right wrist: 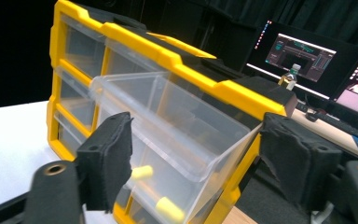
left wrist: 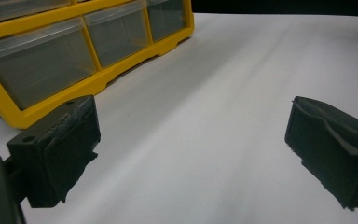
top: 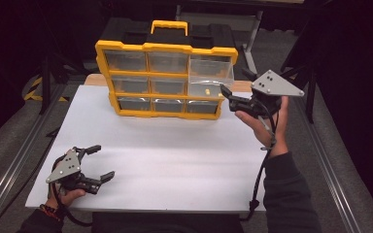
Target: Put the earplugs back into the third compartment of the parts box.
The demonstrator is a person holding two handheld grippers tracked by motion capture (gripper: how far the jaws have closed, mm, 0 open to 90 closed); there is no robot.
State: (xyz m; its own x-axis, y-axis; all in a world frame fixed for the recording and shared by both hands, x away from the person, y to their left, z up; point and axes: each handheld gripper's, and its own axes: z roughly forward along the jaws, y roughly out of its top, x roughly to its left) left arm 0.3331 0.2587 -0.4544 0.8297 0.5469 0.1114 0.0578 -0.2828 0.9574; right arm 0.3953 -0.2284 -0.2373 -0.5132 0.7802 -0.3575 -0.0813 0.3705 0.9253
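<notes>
From the high view, my right gripper (top: 228,93) sits just beside the front of the clear drawer (top: 211,77), which is pulled out and tipped forward from the top right bay of the yellow organizer (top: 167,47). Its jaws stand apart with nothing held. A small yellow piece (top: 207,91) lies inside the drawer, just ahead of my fingertips. My left gripper (top: 98,162) rests low on the white table (top: 175,155), well away from the organizer, spread wide and empty.

In the left gripper view, my two pads (left wrist: 60,154) are far apart with bare table between them; the organizer's bottom drawers (left wrist: 42,60) stand off ahead and to the left, all pushed in.

In the right gripper view, my jaws bracket the drawer's front wall (right wrist: 186,144) without pressing it, one pad (right wrist: 109,158) at each side. Two yellow pieces (right wrist: 170,207) lie low in the drawer, just beyond my pads.

I judge the opening done and the pieces placed inside. What is left, as I read it, is pushing the drawer back in flush.
</notes>
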